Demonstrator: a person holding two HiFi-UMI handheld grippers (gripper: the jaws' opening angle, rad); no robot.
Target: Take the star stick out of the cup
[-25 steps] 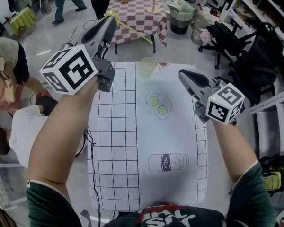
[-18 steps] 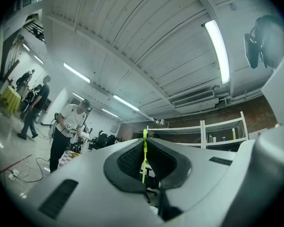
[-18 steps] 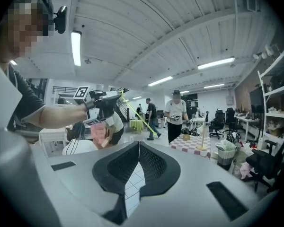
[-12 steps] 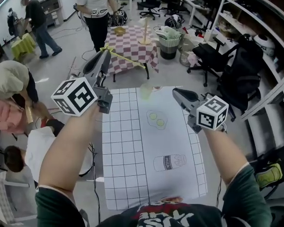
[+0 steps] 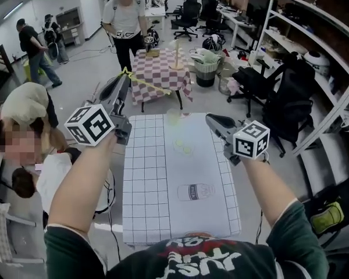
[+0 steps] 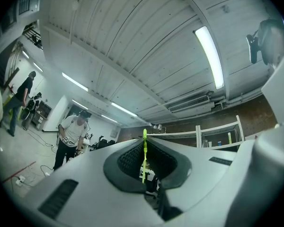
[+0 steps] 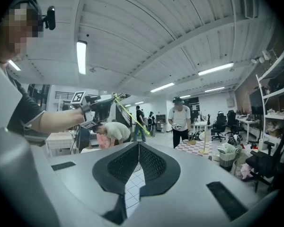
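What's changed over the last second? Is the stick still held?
Mostly the view: it has tipped up and pulled back. The left gripper stays shut on the stick, clear of the cup. The right gripper stays shut and empty; the cup has not moved on the table.

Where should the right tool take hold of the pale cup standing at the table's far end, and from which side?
Probably across the side wall of the cup, just under the rim, coming in level from its right. It stands upright, mouth up, and the right tool is on that side. Its jaws are together, so open them first.
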